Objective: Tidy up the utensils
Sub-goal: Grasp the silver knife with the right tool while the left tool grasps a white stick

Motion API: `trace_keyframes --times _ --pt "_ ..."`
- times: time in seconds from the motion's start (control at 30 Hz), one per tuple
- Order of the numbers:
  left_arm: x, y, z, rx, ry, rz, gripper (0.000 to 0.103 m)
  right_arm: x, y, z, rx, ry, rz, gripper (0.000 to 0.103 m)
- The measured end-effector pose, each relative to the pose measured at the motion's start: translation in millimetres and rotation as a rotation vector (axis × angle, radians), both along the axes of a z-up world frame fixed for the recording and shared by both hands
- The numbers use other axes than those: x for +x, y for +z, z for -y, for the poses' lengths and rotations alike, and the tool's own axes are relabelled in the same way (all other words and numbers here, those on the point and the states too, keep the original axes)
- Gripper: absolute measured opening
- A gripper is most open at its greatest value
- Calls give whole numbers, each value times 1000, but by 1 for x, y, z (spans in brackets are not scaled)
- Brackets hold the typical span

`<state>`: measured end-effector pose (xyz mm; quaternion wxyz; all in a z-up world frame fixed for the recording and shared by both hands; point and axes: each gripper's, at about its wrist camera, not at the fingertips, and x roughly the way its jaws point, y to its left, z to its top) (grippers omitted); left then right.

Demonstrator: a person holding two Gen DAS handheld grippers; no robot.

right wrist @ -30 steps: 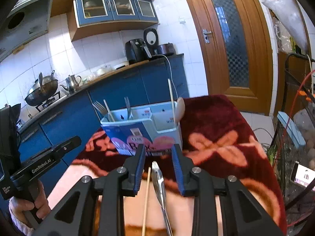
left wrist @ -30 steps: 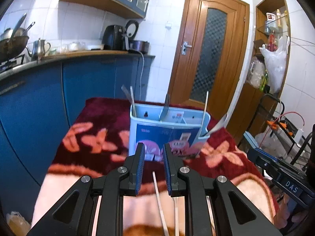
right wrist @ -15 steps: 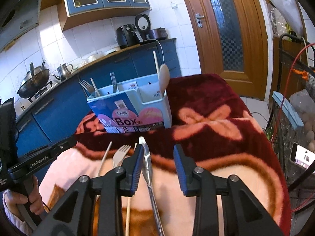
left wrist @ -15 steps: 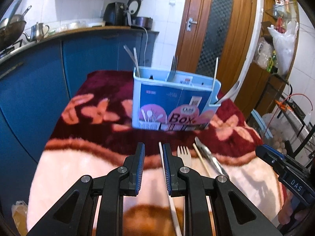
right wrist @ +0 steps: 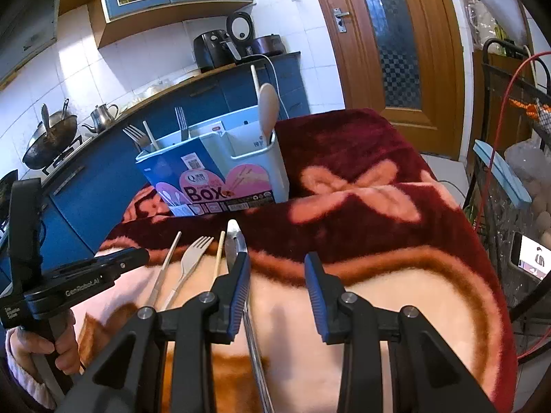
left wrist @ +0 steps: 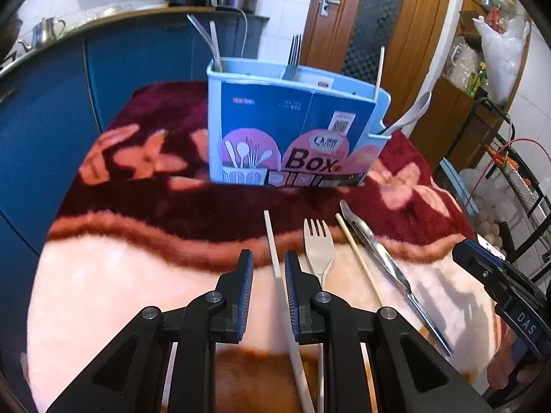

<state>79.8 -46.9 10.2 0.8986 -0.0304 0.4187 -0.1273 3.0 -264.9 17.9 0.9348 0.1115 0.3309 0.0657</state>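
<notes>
The left gripper [left wrist: 268,277], jaws apart, straddles the white chopstick [left wrist: 275,258]. The right gripper [right wrist: 277,275] gapes wide beside the knife [right wrist: 236,241]. Fork [left wrist: 318,247] between; box [left wrist: 292,127] stands far, blanket [left wrist: 120,275] bare at left.

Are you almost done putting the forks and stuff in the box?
About halfway. Some forks, a chopstick and a spoon already stand in the box. Nothing is held yet: the left gripper is open around the white chopstick, and the right gripper is open by the knife. Still lying on the blanket: that chopstick, the beige fork, the wooden chopstick and the knife.
</notes>
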Motion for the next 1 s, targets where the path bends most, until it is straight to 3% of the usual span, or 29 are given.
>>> trace_keyframes --times 0.77,0.9,1.0 --pt "44 -23 18 61 -105 -228 19 3 -10 9 19 -10 -31 37" --pt "45 -23 19 84 -108 -233 10 3 -10 6 14 -2 -33 37" --pt "43 -23 13 43 -98 -227 8 3 -9 4 6 2 -34 37"
